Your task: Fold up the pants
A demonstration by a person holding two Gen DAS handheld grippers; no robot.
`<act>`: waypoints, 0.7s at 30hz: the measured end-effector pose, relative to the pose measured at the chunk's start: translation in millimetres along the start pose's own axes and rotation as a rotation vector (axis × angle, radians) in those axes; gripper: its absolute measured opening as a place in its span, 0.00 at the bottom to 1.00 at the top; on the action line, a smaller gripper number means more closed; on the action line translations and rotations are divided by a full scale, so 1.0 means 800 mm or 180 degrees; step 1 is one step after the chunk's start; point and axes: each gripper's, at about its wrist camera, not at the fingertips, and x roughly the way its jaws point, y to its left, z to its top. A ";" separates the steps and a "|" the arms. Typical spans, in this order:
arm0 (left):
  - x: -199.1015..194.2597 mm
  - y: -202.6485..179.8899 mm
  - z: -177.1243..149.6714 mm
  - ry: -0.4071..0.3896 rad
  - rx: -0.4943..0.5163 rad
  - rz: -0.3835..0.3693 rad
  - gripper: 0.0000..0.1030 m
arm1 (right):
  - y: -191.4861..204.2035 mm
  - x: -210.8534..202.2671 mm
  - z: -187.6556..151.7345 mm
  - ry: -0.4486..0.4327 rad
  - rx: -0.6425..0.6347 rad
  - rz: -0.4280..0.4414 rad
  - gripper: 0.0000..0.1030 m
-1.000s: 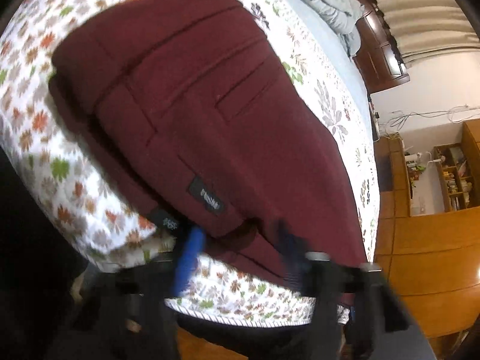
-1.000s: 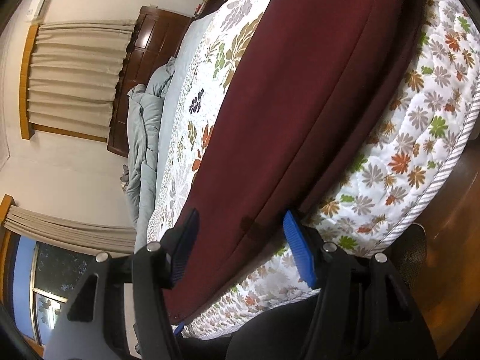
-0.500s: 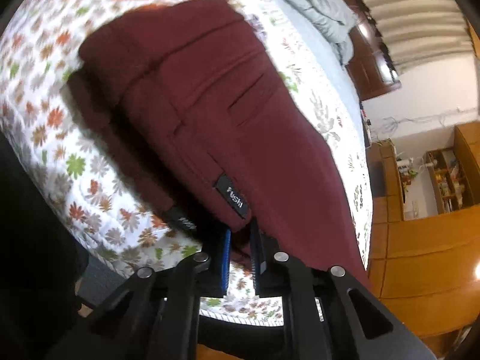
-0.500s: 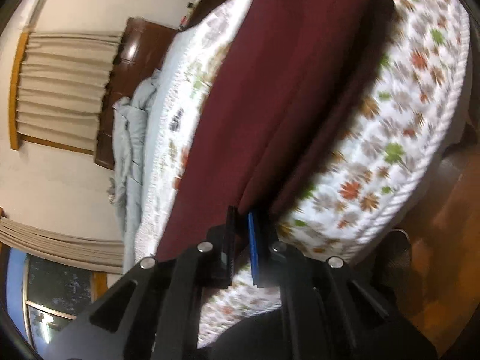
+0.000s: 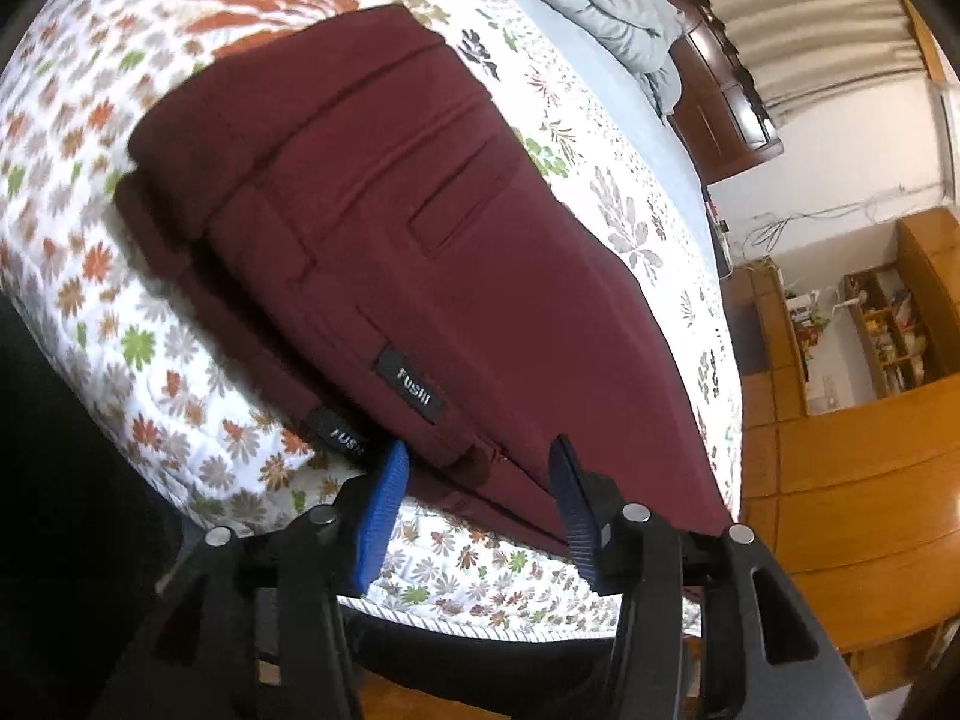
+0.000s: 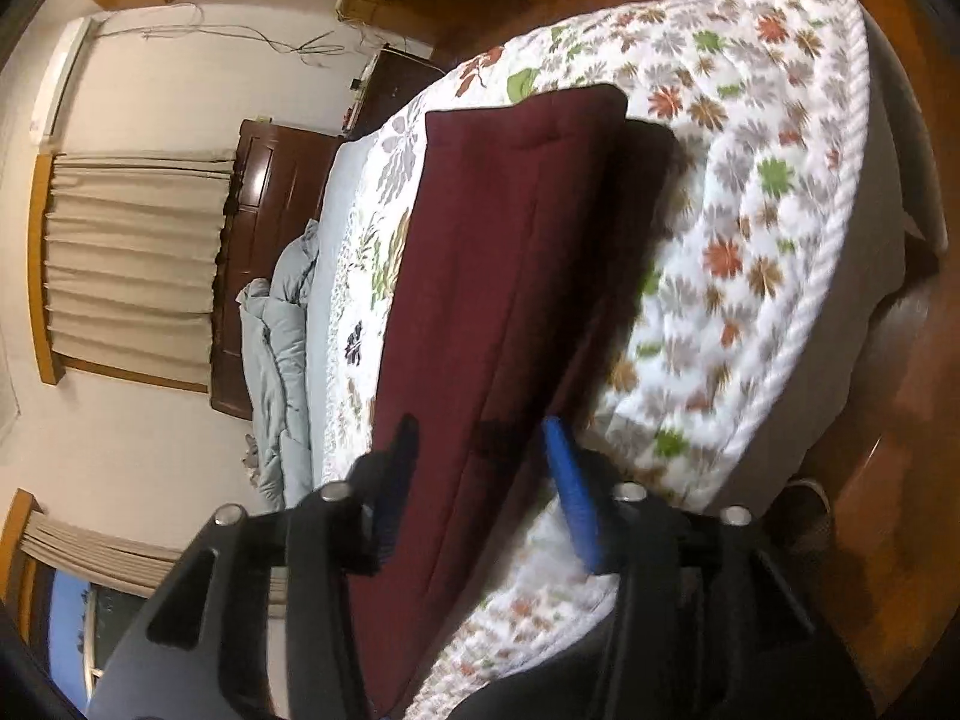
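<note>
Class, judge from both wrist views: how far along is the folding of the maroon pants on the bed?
Done: the pants lie legs stacked, lengthwise on the quilt. In hand: nothing gripped; the jaws of the left gripper have just been opening around the near edge, and those of the right gripper stand apart. Left: folding across, end to end.

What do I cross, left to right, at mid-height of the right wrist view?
Beige curtain → crumpled grey duvet → maroon pants → open floral stretch of the bedspread → wooden floor.
</note>
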 end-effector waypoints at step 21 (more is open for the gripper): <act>-0.014 -0.054 0.055 -0.0344 0.0959 0.0592 0.81 | -0.071 -0.042 0.074 -0.0401 0.0322 0.0559 0.56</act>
